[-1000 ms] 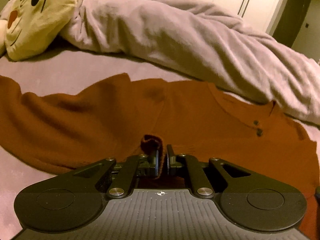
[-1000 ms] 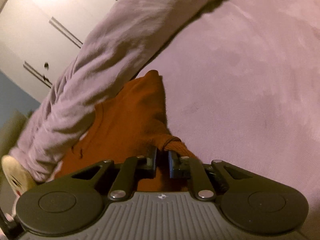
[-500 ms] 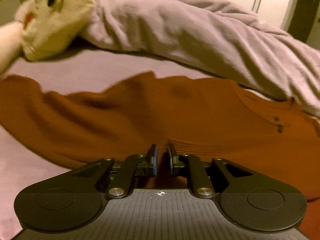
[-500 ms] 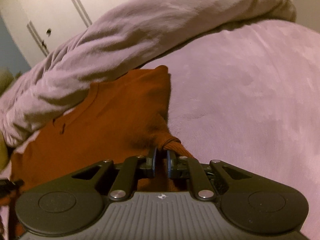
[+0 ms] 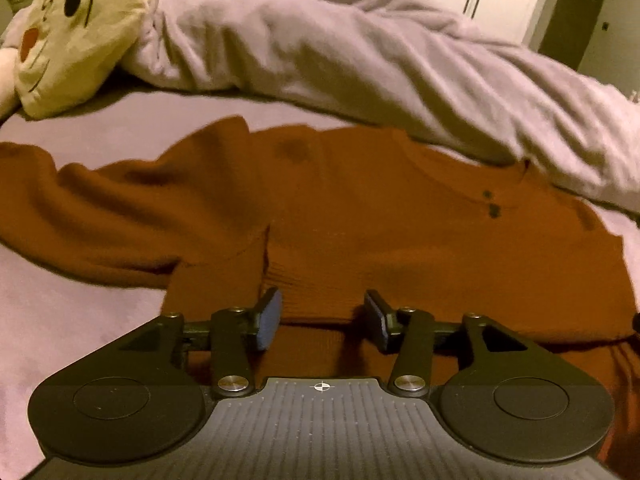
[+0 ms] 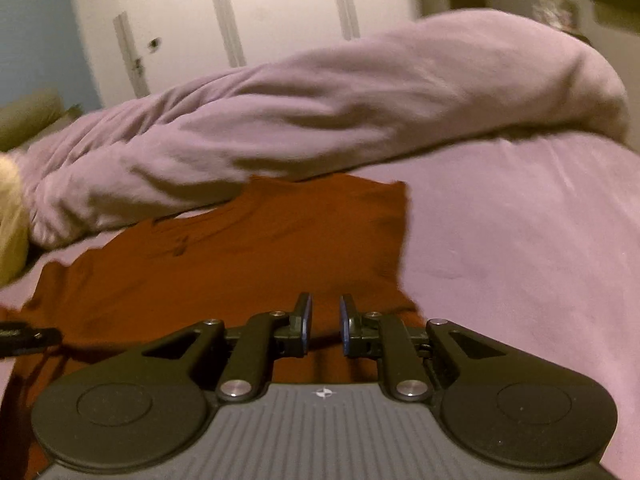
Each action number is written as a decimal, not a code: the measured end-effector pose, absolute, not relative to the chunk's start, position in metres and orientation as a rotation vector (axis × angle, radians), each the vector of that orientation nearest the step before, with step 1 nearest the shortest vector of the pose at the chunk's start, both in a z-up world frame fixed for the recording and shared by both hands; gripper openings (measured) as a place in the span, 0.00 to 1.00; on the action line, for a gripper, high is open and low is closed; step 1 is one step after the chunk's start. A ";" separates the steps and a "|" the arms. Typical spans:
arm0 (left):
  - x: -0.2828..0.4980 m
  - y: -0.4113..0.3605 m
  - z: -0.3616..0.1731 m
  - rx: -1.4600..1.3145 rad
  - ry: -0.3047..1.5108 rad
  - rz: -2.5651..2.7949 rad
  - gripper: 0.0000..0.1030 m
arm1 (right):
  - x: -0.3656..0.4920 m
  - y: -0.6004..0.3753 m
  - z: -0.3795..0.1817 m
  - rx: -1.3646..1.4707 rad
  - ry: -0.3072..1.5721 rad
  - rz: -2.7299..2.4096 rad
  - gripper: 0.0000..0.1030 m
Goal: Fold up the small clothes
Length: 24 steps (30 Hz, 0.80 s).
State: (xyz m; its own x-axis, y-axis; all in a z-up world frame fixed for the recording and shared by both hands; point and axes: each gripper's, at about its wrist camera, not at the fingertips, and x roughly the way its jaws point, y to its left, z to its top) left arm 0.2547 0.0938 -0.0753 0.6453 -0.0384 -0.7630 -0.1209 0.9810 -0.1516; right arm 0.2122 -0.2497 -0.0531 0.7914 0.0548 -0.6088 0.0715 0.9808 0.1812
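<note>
A rust-orange knit sweater (image 5: 360, 208) lies spread on the bed, its neck buttons (image 5: 490, 202) toward the right and one sleeve stretched to the left. A folded part with a ribbed edge lies over its lower body. My left gripper (image 5: 322, 316) hovers just above that ribbed edge. Its jaws are opening, and the pads do not touch the cloth. In the right wrist view the sweater (image 6: 248, 264) lies flat. My right gripper (image 6: 325, 320) is over its near edge with the jaws opening. A narrow gap shows between the pads, with no cloth pinched in it.
A rumpled lilac duvet (image 5: 360, 60) (image 6: 320, 112) runs along the sweater's far side and overlaps its collar. A cream plush cushion with a face (image 5: 76, 28) lies at the far left. Lilac bed sheet (image 6: 520, 260) spreads to the right. White wardrobe doors (image 6: 240, 20) stand behind.
My left gripper let go of the sweater fold and spread its jaws. My right gripper rolled toward level, lifted a little, and the ribbed cuff it pinched is no longer between its pads.
</note>
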 end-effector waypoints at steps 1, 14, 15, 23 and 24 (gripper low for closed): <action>0.255 0.093 -0.078 -0.189 0.871 0.045 0.52 | 0.216 -0.242 -0.055 0.170 0.660 0.011 0.13; 0.233 0.148 -0.068 -0.299 0.854 0.105 0.74 | 0.228 -0.203 -0.073 -0.165 0.761 0.009 0.17; 0.230 0.159 -0.066 -0.306 0.844 0.116 0.77 | 0.224 -0.203 -0.066 -0.147 0.763 -0.018 0.17; 0.214 0.296 -0.060 -0.455 0.724 0.340 0.79 | 0.150 -0.203 -0.020 0.055 0.697 -0.084 0.30; 0.213 0.312 -0.060 -0.468 0.709 0.371 0.79 | 0.142 -0.201 -0.018 0.054 0.695 -0.091 0.30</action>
State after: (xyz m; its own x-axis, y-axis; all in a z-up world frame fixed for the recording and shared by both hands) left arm 0.2130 0.3123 -0.0599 0.7021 0.1656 -0.6926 -0.4746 0.8339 -0.2818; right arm 0.1422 -0.2008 -0.0177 0.7641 -0.0655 -0.6418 0.1012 0.9947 0.0190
